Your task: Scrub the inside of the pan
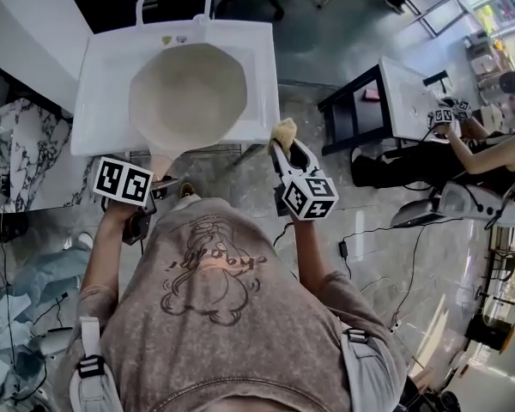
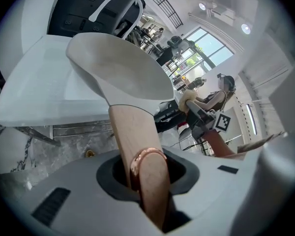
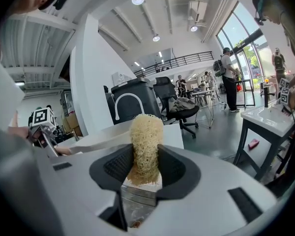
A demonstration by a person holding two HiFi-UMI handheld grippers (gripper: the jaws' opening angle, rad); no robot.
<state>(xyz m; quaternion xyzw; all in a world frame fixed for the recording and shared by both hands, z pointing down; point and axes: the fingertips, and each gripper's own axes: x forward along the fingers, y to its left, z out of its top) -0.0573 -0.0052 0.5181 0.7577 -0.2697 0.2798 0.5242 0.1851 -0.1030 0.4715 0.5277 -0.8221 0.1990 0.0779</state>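
In the head view my left gripper (image 1: 159, 187) is mostly tucked under its marker cube (image 1: 122, 181). In the left gripper view its fingers (image 2: 105, 173) pinch the pan's wooden handle (image 2: 130, 132). The pan (image 1: 187, 97) hangs over the white sink (image 1: 99, 101), pale inside facing up; I cannot tell whether it touches the basin. My right gripper (image 1: 285, 148), near the sink's front corner and clear of the pan, clamps a yellow fibrous scrubber (image 3: 146, 136), whose lower end is buried between the fingers.
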